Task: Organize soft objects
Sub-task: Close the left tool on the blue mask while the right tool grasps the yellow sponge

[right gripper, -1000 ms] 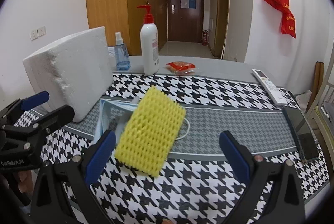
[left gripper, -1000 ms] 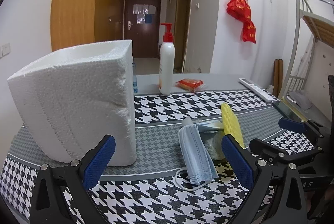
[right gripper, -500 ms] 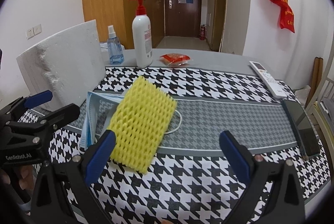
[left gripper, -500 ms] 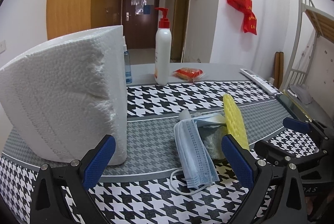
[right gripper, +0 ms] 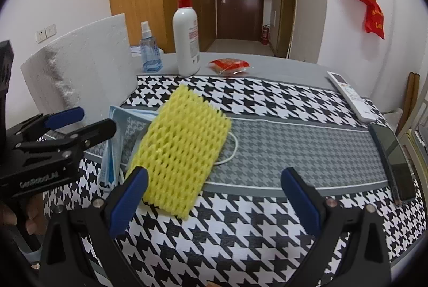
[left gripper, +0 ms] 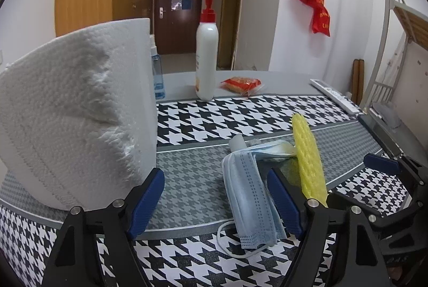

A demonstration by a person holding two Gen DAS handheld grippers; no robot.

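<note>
A yellow foam net sleeve (right gripper: 182, 150) lies on the houndstooth table cloth, propped over a blue face mask (left gripper: 248, 196); it shows edge-on in the left wrist view (left gripper: 307, 153). The mask also shows in the right wrist view (right gripper: 120, 126). A large white foam block (left gripper: 77, 110) stands at the left, also seen in the right wrist view (right gripper: 83, 73). My left gripper (left gripper: 216, 204) is open, low over the cloth between the block and the mask. My right gripper (right gripper: 214, 196) is open, its left finger at the sleeve's near edge. Neither holds anything.
A white pump bottle (right gripper: 186, 43), a blue spray bottle (right gripper: 149, 51) and a red snack packet (right gripper: 230, 66) stand at the back. A white remote (right gripper: 350, 97) and a dark phone (right gripper: 396, 156) lie along the right edge. A bunk bed frame (left gripper: 401, 27) stands right.
My left gripper has narrowed its opening and moved closer to the foam block and mask. My right gripper has shifted slightly nearer the yellow sleeve.
</note>
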